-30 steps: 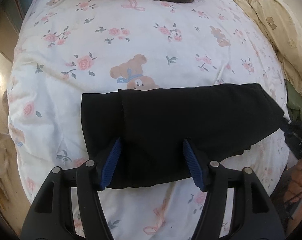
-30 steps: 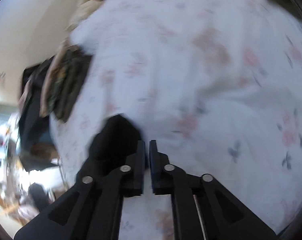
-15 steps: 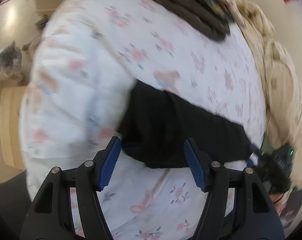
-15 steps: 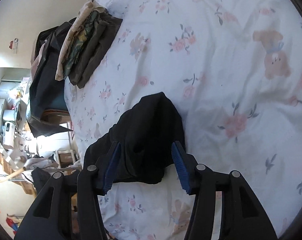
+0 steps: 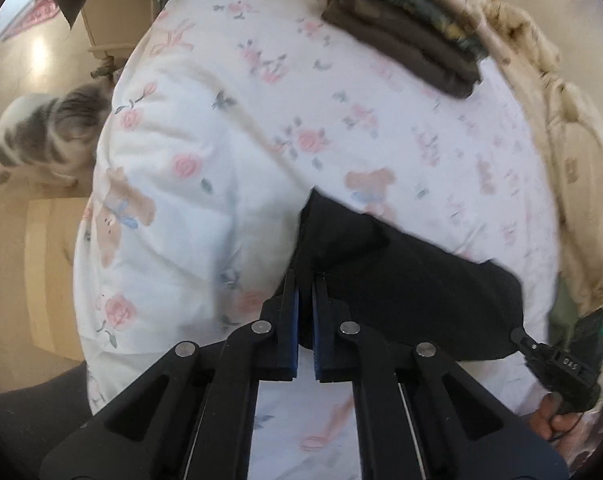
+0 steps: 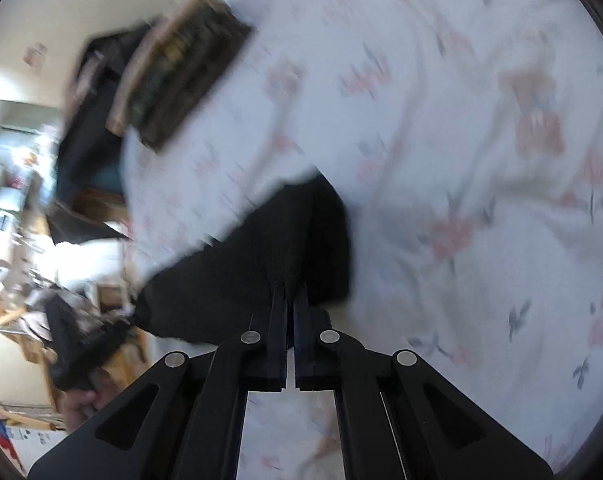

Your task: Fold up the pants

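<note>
The black pants (image 5: 401, 280) lie folded in a long strip on the floral bedsheet (image 5: 261, 128). My left gripper (image 5: 305, 280) is shut on the near left end of the pants. In the right wrist view the pants (image 6: 269, 256) are blurred, and my right gripper (image 6: 288, 296) is shut on their other end. The right gripper's body also shows in the left wrist view (image 5: 557, 364), at the far right end of the pants.
A stack of folded dark and camouflage clothes (image 5: 405, 28) sits at the far side of the bed, also in the right wrist view (image 6: 181, 76). A cream blanket (image 5: 561, 120) lies along the right. A grey and white cat (image 5: 49, 136) stands on the floor at left.
Both grippers were open half a second ago and have closed on the two ends of the pants. Both views have swung, with motion blur in the right one.
</note>
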